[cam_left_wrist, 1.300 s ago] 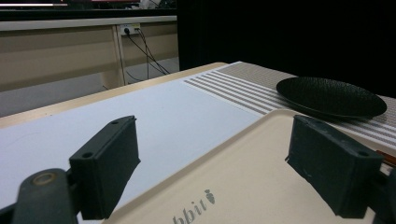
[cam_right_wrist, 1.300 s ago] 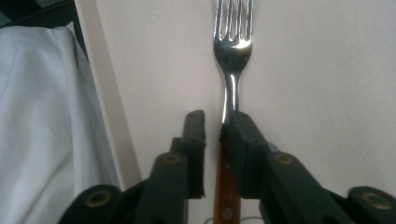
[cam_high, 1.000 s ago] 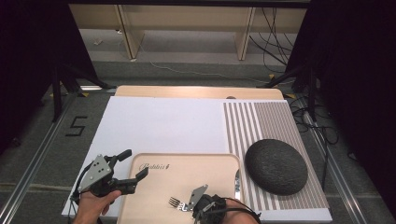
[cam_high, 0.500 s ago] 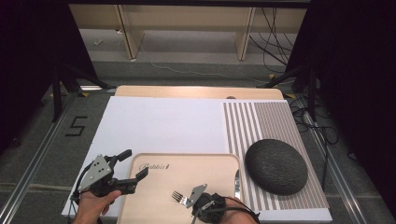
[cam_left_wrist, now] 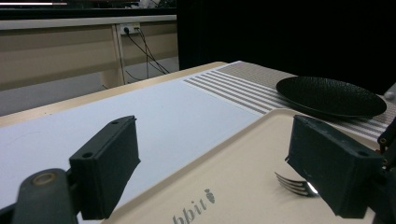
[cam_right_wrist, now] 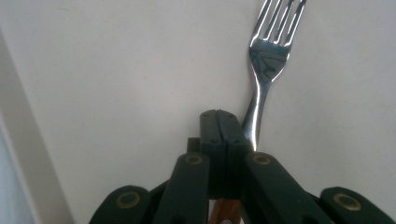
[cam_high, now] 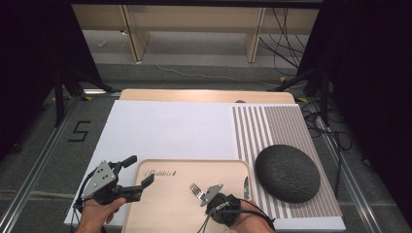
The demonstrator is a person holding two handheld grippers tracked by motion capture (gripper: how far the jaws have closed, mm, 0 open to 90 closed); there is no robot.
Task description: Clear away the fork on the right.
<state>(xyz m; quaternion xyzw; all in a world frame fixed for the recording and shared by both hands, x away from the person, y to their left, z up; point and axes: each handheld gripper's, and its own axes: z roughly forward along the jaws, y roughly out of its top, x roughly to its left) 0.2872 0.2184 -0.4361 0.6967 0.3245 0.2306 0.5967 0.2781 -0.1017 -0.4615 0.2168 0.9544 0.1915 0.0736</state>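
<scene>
Item: fork (cam_high: 196, 189), tines toward 11 o'clock, over the beige tray (cam_high: 165, 204), its handle clamped in the closed right gripper (cam_high: 213, 194); left gripper (cam_high: 138, 174), jaws spread and empty, at the tray's 9 o'clock edge; dark plate (cam_high: 287, 173) at 3 o'clock.

The fork (cam_right_wrist: 268, 56) is polished metal, bright and mirror-glossy along its neck and tines, with a sliver of reddish wood at its handle, and it lies over a tray (cam_high: 170, 204) of pale, smooth, matt material that looks like plastic or light wood. The right gripper (cam_right_wrist: 223, 140) and the left gripper (cam_left_wrist: 224, 168) have jaws of matt black plastic with brass-coloured rivets. The dark plate (cam_high: 287, 173) looks rough and pebbled, the striped mat (cam_high: 277, 126) beneath it like woven cloth, the white sheet (cam_high: 165, 128) smooth and matt like paper.
</scene>
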